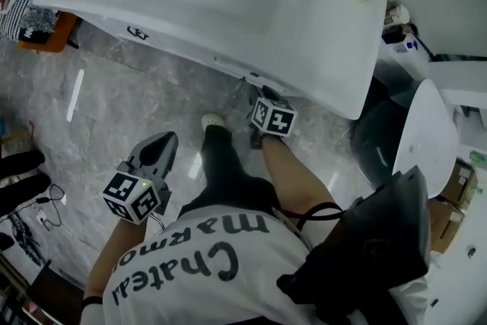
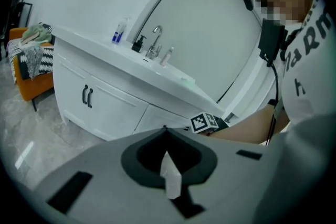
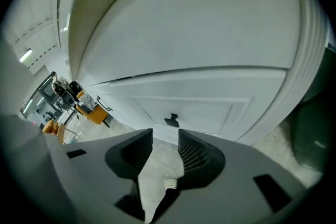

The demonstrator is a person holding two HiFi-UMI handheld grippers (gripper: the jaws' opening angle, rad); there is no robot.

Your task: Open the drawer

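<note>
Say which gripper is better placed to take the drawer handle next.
Right. The right gripper is open, pointing at the drawer handle just ahead; the left gripper is shut, back from the cabinet.

Closed white drawer (image 3: 206,108), dark knob (image 3: 171,121)

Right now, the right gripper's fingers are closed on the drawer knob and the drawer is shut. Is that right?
Not quite. The right gripper has its fingers open, short of the knob, with nothing between them. The right gripper view shows this. The drawer is shut, as you say.
</note>
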